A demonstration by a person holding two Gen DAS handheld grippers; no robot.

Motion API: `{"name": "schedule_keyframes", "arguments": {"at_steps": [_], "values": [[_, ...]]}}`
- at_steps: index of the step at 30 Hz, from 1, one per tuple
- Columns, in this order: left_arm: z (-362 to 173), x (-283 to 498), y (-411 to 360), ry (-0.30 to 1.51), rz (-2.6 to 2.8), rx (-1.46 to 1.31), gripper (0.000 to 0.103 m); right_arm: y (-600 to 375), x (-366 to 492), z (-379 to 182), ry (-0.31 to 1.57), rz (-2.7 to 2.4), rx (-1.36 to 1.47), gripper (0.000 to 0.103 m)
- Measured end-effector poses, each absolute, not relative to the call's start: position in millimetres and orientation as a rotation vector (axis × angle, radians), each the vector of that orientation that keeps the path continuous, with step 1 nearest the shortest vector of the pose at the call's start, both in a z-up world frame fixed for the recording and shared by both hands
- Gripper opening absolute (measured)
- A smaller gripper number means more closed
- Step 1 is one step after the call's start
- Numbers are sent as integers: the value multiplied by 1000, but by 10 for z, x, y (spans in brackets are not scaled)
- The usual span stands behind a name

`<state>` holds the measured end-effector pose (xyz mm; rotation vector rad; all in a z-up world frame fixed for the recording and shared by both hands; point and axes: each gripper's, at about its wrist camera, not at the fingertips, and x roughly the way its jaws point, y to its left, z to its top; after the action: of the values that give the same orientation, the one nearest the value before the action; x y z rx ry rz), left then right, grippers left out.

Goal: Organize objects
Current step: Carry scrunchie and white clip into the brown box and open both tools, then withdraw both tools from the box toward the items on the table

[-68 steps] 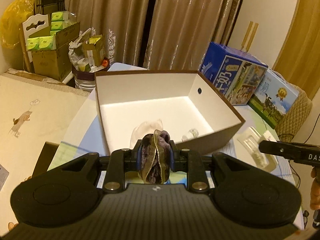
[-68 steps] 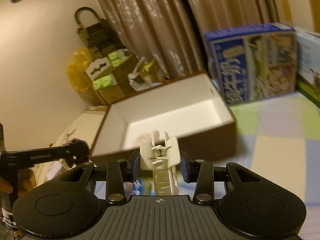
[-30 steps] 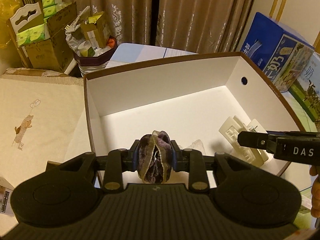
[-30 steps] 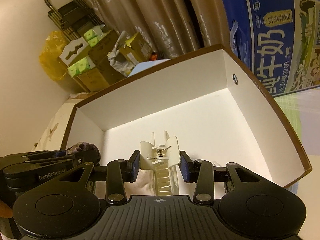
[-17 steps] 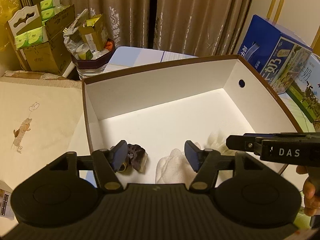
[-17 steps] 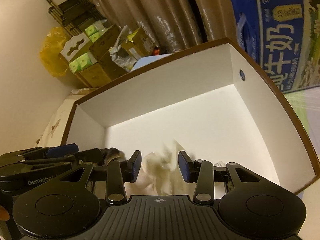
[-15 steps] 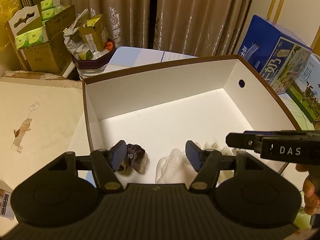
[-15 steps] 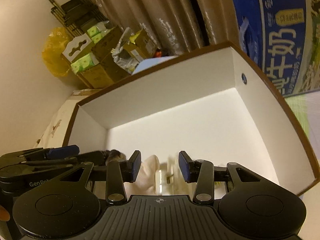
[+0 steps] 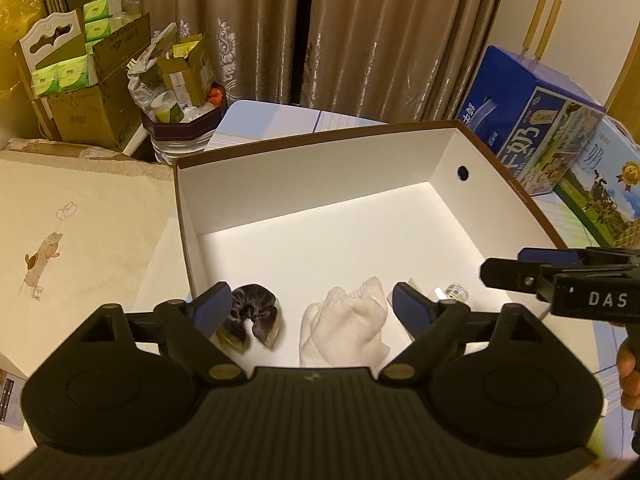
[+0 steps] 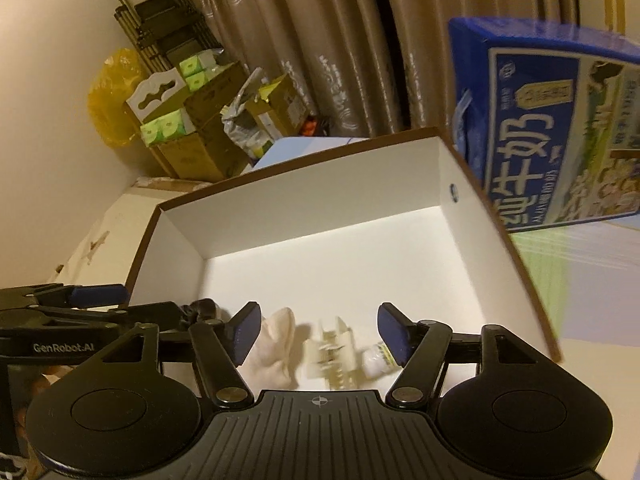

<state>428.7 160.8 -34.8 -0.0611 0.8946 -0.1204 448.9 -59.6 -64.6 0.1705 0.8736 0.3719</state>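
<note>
An open box [image 9: 492, 148] [image 10: 464, 164], brown outside and white inside, lies under both grippers. On its floor near the front lie a dark purple scrunchie [image 9: 254, 314], a white sock [image 9: 346, 332] [image 10: 272, 346], a cream hair claw clip [image 10: 334, 350] and a small bottle [image 9: 454, 291] [image 10: 376, 358]. My left gripper [image 9: 310, 308] hangs open over the scrunchie and the sock, holding nothing. My right gripper [image 10: 320, 328] is open above the claw clip, holding nothing. The right gripper's black body [image 9: 560, 276] shows at the right of the left wrist view.
Blue milk cartons [image 9: 532, 120] [image 10: 552, 120] stand right of the box. Behind it hang brown curtains [image 9: 360, 32], with cardboard boxes of tissue packs [image 9: 76, 92] and a bin of rubbish [image 9: 176, 120] at back left. A cream cloth [image 9: 72, 240] lies left.
Both grippers came over the box, opened and let go. The scrunchie and the claw clip now lie on the box floor. Both grippers' fingers spread wider in the last half second.
</note>
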Motion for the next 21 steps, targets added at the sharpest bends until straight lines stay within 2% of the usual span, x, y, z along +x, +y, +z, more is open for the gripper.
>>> {"name": "schedule_keyframes", "arguments": {"at_steps": [21], "values": [[62,3392,1485,856,-116,-93,90,-974,3586,-221,793,318,214,66]]}}
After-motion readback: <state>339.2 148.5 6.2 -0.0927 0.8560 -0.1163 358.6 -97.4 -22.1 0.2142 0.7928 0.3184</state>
